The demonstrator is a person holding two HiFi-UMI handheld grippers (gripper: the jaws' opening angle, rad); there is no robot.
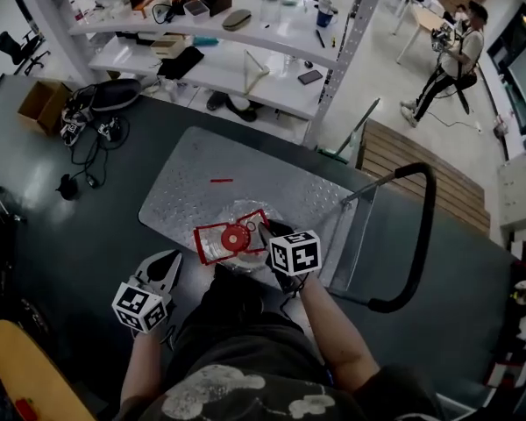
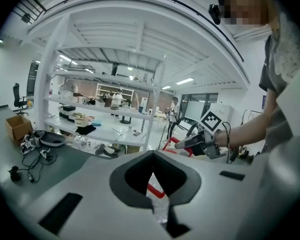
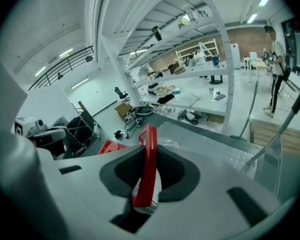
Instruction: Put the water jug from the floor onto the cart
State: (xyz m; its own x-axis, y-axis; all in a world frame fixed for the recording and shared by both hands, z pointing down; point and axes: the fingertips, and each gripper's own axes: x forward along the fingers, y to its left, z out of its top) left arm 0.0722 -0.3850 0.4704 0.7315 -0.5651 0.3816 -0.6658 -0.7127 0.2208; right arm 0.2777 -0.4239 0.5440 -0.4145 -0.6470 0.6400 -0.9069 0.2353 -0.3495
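The clear water jug (image 1: 221,246) with a red cap and a red handle (image 3: 149,169) is at the near edge of the cart's metal platform (image 1: 245,178). Whether it rests on the platform or hangs just above it I cannot tell. My right gripper (image 1: 267,235) is shut on the red handle, which runs upright between its pads in the right gripper view. My left gripper (image 1: 162,272) is off to the jug's left over the dark floor, shut with nothing in it. In the left gripper view the jug (image 2: 160,206) shows through the slit between the jaws.
The cart's black push handle (image 1: 421,235) rises to the right. A small red piece (image 1: 221,181) lies on the platform. White shelving (image 1: 245,38) stands beyond; a cardboard box (image 1: 42,103) and cables (image 1: 92,139) lie at the left. A person (image 1: 456,60) stands far right. A yellow board (image 1: 35,375) lies near left.
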